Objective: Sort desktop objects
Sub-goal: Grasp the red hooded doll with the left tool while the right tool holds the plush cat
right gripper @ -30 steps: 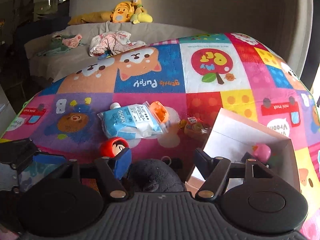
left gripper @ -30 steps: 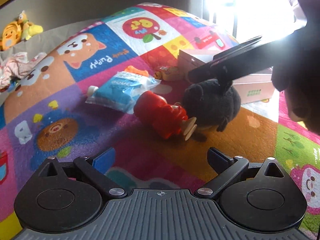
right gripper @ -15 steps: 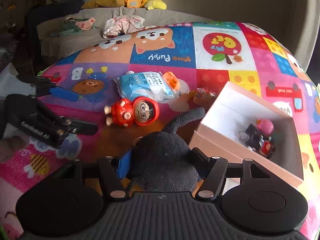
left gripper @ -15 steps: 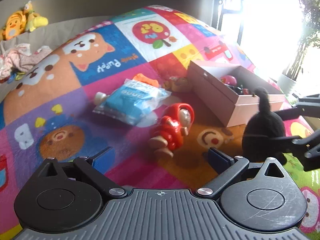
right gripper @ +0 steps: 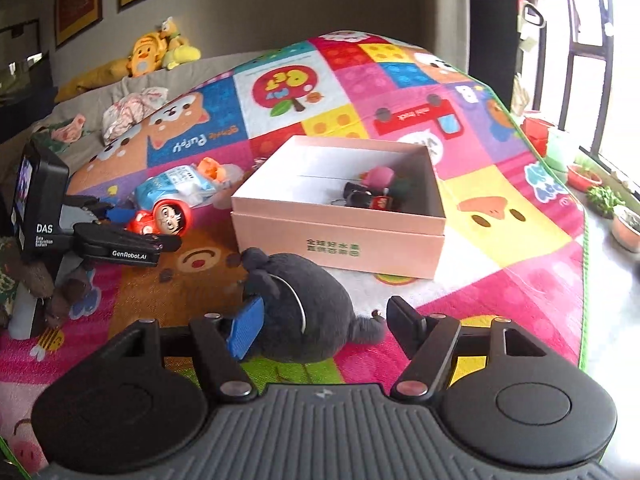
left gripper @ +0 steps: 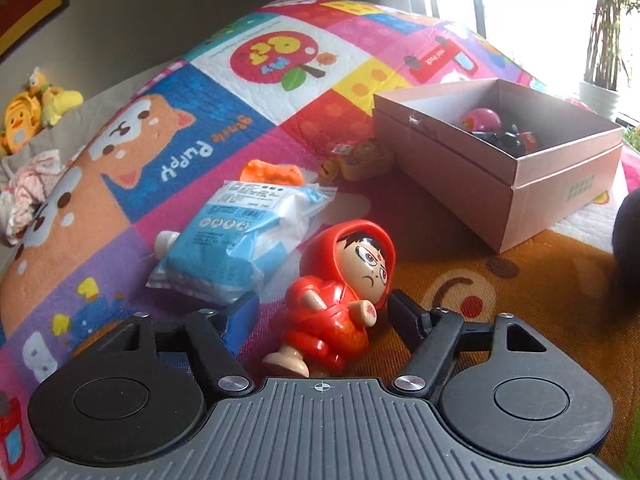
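A red hooded doll (left gripper: 340, 292) lies on the colourful mat between the fingers of my open left gripper (left gripper: 320, 312); the jaws stand either side of it with a gap. It also shows in the right wrist view (right gripper: 162, 218). My right gripper (right gripper: 320, 320) holds a dark grey plush toy (right gripper: 304, 312) above the mat, in front of the pink box (right gripper: 340, 236). Its blue left pad presses the plush; the right finger stands apart. The box holds a pink toy (right gripper: 378, 176) and small dark items.
A blue and white packet (left gripper: 240, 236) with an orange item (left gripper: 272, 172) behind it lies left of the box. A small yellow-brown toy (left gripper: 360, 156) sits at the box's far corner. Plush toys (right gripper: 160, 50) and clothes lie on the grey sofa behind. Plant pots (right gripper: 592, 184) stand right.
My left gripper has moved forward until the red doll lies between its fingers. My right gripper has carried the grey plush back and right, to the near side of the box.
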Tool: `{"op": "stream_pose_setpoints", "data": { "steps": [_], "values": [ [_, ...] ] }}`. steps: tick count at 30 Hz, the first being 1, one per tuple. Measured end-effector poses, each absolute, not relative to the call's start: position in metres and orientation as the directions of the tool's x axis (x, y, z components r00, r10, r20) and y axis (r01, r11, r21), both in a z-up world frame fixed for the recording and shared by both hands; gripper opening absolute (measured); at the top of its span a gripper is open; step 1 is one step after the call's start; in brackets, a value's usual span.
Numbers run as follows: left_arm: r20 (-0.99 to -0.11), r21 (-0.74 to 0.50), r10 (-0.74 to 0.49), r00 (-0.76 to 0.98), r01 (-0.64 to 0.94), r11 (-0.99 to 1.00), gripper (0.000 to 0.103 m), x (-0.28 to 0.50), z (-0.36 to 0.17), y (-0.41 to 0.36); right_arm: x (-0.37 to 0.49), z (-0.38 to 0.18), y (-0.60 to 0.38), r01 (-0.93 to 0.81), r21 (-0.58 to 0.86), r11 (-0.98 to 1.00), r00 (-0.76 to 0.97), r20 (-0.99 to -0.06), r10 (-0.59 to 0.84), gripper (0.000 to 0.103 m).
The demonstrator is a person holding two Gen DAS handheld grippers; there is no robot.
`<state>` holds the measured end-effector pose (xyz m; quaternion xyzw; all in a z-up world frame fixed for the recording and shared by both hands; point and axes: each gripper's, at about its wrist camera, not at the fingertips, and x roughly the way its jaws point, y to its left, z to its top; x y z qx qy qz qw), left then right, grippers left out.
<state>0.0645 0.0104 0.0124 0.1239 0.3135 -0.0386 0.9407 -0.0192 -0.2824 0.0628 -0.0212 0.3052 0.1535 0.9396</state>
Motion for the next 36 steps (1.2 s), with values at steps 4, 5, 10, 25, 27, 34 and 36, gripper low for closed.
{"op": "stream_pose_setpoints", "data": {
  "steps": [4, 5, 10, 25, 27, 34, 36],
  "values": [
    [-0.594, 0.253, 0.019, 0.804, 0.165, 0.953, 0.053, 0.052, 0.020, 0.003, -0.028, 0.064, -0.293, -0.260, 0.046, 0.964, 0.798, -0.552, 0.242, 0.082],
    [-0.599, 0.227, -0.006, 0.801, 0.178, 0.957, 0.053, 0.046, 0.025, 0.003, -0.030, 0.064, -0.294, -0.257, 0.043, 0.966, 0.803, -0.546, 0.238, 0.084],
    [-0.624, 0.011, -0.204, 0.754, 0.270, 0.963, 0.046, 0.009, 0.048, -0.004, -0.035, 0.062, -0.296, -0.258, 0.056, 0.965, 0.808, -0.534, 0.247, 0.089],
    [-0.558, 0.106, -0.065, 0.827, 0.149, 0.983, 0.070, -0.021, 0.045, 0.009, -0.024, 0.070, -0.304, -0.233, 0.221, 0.947, 0.810, -0.494, 0.314, 0.091],
    [-0.559, 0.107, -0.047, 0.828, 0.128, 0.986, 0.072, -0.018, 0.044, 0.017, -0.017, 0.071, -0.309, -0.208, 0.236, 0.949, 0.816, -0.494, 0.301, 0.089],
    [-0.601, 0.039, -0.077, 0.796, 0.125, 0.991, 0.079, -0.005, 0.035, 0.036, 0.005, 0.059, -0.319, -0.148, 0.269, 0.952, 0.799, -0.535, 0.275, 0.076],
    [-0.611, -0.013, -0.138, 0.779, 0.165, 0.986, 0.082, -0.001, 0.032, 0.035, 0.013, 0.052, -0.318, -0.153, 0.299, 0.942, 0.773, -0.558, 0.303, 0.076]
  ]
}}
